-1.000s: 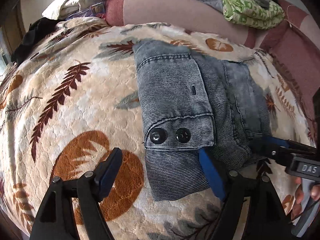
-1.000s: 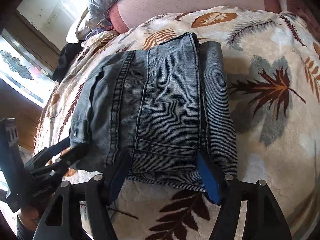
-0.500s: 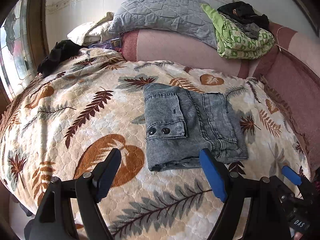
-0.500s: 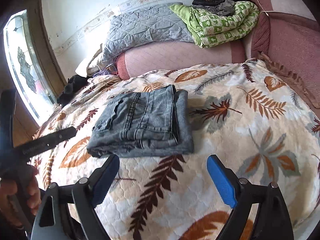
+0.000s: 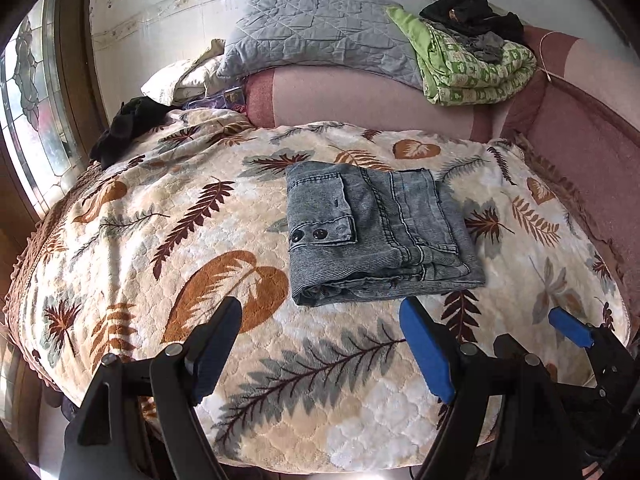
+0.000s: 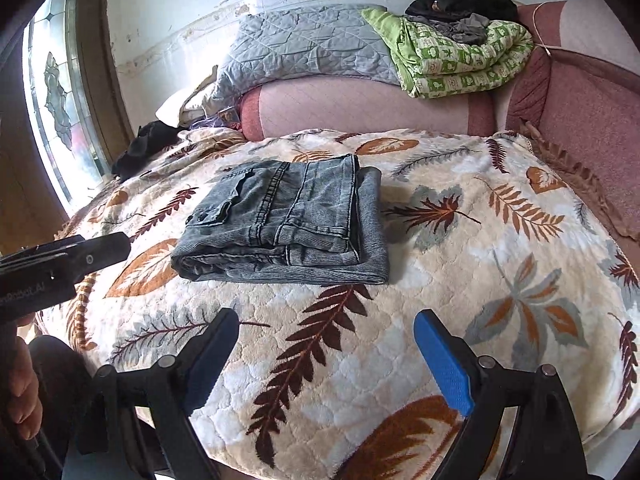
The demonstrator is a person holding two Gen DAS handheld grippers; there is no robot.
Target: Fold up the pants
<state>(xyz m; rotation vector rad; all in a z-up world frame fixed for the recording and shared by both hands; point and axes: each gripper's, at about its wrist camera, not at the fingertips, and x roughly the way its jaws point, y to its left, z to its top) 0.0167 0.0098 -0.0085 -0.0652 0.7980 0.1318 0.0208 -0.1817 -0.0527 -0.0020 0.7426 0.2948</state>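
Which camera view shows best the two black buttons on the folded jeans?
The left wrist view. There the buttons face the camera, side by side on the pocket flap of the jeans. In the right wrist view the flap is seen edge-on at the jeans' left side, so the buttons are only small dark dots.

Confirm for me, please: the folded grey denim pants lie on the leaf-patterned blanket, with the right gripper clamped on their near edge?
Not quite. The folded grey denim pants do lie on the leaf-patterned blanket, but the right gripper is open and clear of them, as the right wrist view shows.

Leaf-print blanket (image 5: 248,380), grey quilt (image 5: 320,36), green bedding (image 6: 460,60).
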